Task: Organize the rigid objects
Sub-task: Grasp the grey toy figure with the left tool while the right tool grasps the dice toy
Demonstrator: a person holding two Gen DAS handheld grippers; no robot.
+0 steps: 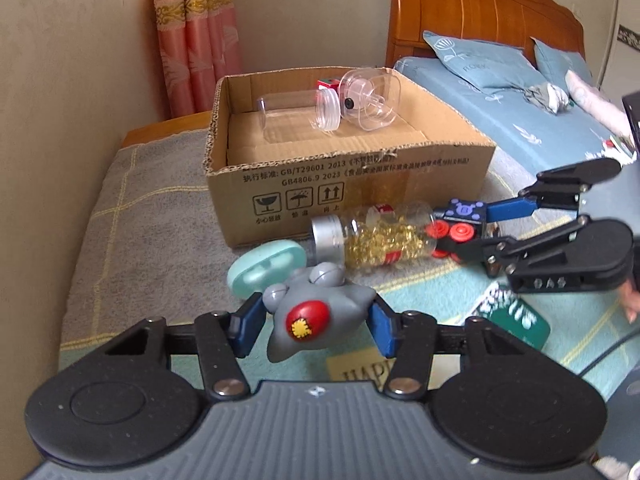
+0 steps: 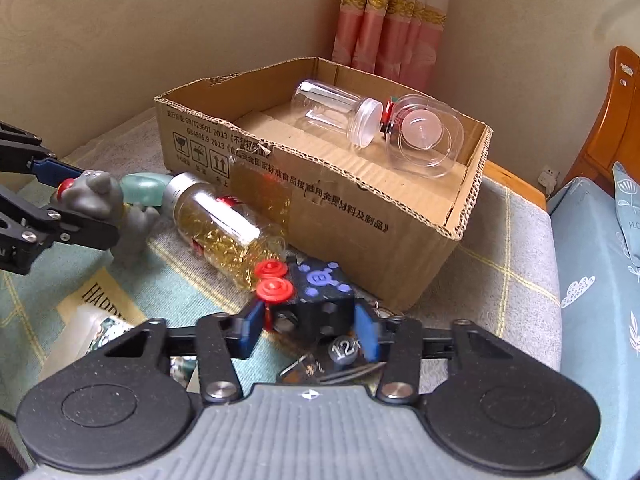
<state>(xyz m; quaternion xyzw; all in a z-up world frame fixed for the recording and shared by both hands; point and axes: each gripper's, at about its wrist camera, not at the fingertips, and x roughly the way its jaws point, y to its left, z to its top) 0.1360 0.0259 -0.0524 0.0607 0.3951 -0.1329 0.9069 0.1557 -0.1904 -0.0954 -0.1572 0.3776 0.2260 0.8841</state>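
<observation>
Two grips were already made: the left gripper (image 1: 311,326) was clenched on a grey rubbery monster figure with a red patch (image 1: 306,320), and the right gripper (image 2: 310,330) was clenched on a black toy block with purple markings and red round wheels (image 2: 312,292). Both toys sat just in front of the open brown cardboard box (image 1: 352,184), on the checked blanket (image 1: 140,216) that carried it. By my reading the pick-up step was finished, and the next move called for lifting each toy clear of the box's near wall and letting go inside. A clear plastic bottle of gold capsules with a silver cap (image 1: 372,236) lay between the two toys against the box front, with a mint-green oval case (image 1: 264,268) beside it; a careless lift might roll the bottle. Inside the box lay a clear cylindrical jar (image 1: 296,112) and a clear square-lidded jar (image 1: 372,98), with something small and red hidden behind them. Small items under the right gripper were too blurred to name
</observation>
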